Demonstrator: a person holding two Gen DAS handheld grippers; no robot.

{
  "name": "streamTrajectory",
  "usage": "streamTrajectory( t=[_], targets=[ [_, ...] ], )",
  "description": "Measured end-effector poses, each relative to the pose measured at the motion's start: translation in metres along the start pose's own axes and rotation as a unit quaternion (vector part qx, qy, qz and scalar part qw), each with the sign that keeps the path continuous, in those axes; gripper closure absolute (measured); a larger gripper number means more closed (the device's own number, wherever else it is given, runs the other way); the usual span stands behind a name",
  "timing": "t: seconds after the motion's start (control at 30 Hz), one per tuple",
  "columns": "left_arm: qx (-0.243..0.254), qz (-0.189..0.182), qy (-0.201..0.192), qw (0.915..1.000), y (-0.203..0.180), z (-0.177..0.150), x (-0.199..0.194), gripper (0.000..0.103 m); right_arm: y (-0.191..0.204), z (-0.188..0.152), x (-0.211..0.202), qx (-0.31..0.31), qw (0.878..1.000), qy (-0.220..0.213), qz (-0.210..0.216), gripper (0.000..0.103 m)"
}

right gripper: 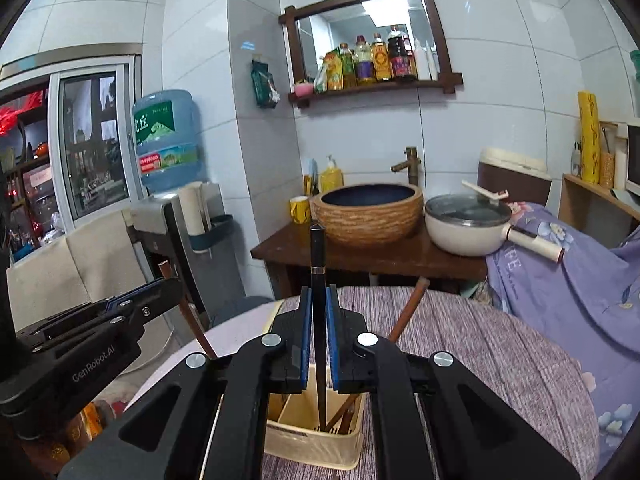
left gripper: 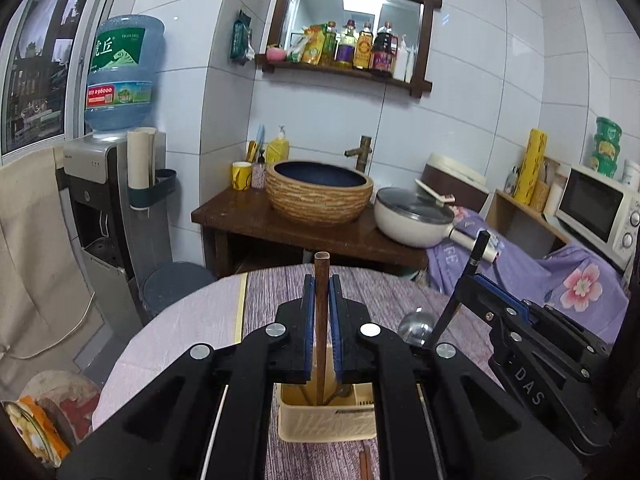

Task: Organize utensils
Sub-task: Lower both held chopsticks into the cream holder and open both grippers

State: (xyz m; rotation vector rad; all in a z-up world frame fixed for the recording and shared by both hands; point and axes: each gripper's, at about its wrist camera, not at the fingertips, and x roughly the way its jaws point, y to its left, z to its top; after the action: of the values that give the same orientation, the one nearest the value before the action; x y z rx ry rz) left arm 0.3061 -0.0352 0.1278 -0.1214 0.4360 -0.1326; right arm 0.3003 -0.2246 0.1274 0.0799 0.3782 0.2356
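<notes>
A beige utensil holder (left gripper: 326,420) with compartments stands on the round table, also in the right wrist view (right gripper: 316,446). My left gripper (left gripper: 321,280) is shut on a brown wooden chopstick (left gripper: 321,320), held upright with its lower end inside the holder. My right gripper (right gripper: 319,292) is shut on a black chopstick (right gripper: 318,264), upright, its tip down in the holder. The right gripper shows at the right of the left view (left gripper: 486,284); the left gripper shows at the left of the right view (right gripper: 160,286). Another brown chopstick (right gripper: 408,308) leans in the holder. A metal spoon bowl (left gripper: 418,326) shows behind it.
The table has a purple wood-grain cloth (right gripper: 480,340). Behind stands a wooden counter (left gripper: 304,232) with a basin (left gripper: 320,192) and a white pan (left gripper: 416,216). A water dispenser (left gripper: 108,184) stands at left, a microwave (left gripper: 600,208) at right.
</notes>
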Motion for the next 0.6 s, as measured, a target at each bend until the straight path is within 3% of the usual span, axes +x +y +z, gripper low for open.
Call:
streamTrajectory(
  t=[0.2, 0.43, 0.6],
  targets=[
    [0.004, 0.003, 0.022, 0.9997, 0.003, -0.020, 0.014, 0.096, -0.006, -0.020, 0.010, 0.008, 1.000, 0.017, -0.002, 0.096],
    [0.012, 0.006, 0.031, 0.9994, 0.001, -0.031, 0.022, 0.096, -0.008, -0.021, 0.011, 0.013, 1.000, 0.021, 0.006, 0.094],
    [0.030, 0.005, 0.022, 0.9993, -0.002, -0.032, 0.013, 0.094, -0.014, -0.023, 0.003, 0.019, 1.000, 0.013, 0.007, 0.064]
  ],
)
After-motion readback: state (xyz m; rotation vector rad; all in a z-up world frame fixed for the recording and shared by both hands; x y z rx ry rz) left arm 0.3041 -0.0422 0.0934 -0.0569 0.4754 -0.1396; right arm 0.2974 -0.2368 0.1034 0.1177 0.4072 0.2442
